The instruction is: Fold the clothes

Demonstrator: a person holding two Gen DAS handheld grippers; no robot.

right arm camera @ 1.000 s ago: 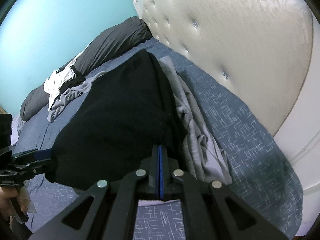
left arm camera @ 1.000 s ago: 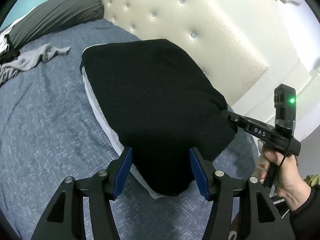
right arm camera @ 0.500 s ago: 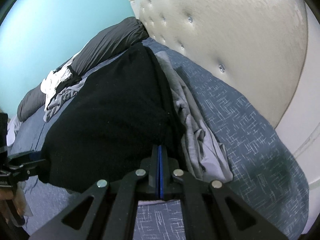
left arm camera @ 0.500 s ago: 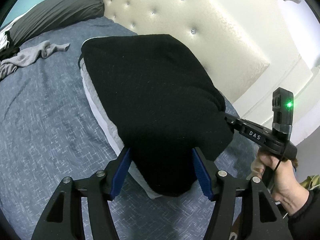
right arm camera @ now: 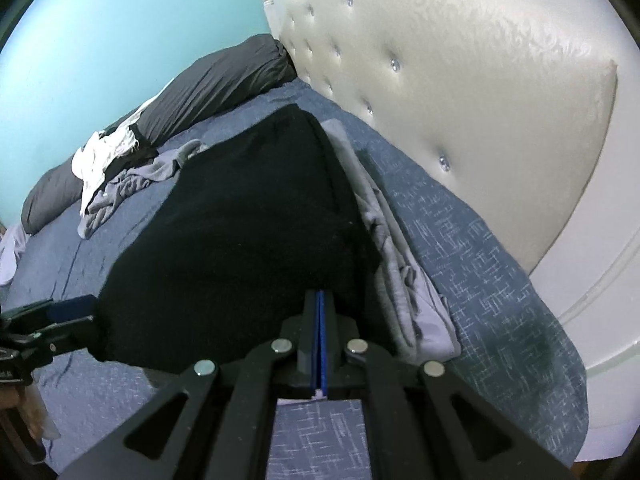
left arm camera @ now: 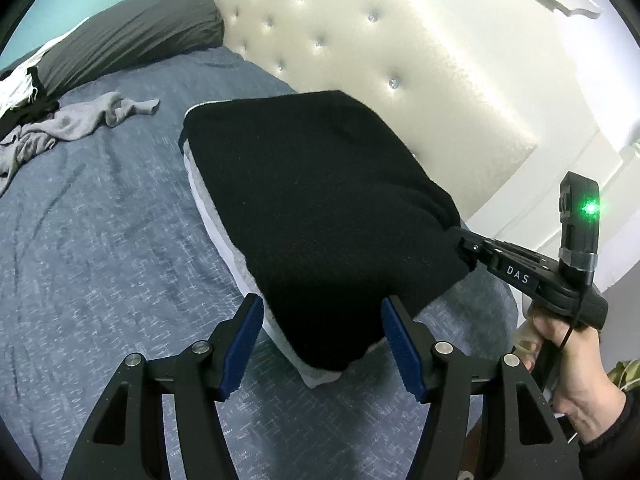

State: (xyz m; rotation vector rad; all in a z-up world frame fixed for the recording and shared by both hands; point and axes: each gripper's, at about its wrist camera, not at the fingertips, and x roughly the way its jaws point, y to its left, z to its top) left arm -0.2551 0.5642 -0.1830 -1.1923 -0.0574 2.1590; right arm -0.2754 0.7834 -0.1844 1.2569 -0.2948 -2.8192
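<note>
A folded black garment lies on a grey-white layer of clothes on the blue bedspread. My left gripper is open, its blue fingertips on either side of the garment's near corner, and I cannot see the pads pressing it. My right gripper is shut on the black garment at its right edge. That pinch also shows at the garment's right corner in the left wrist view, where a hand holds the right gripper. The left gripper sits at the garment's left corner.
The cream tufted headboard runs close behind the stack. A dark grey pillow lies at the head of the bed, with a crumpled grey garment and white clothes beside it. A teal wall stands beyond.
Both grippers have shifted slightly and the black garment has risen a little with the right gripper's pinch. Neither gripper's jaws have changed.
</note>
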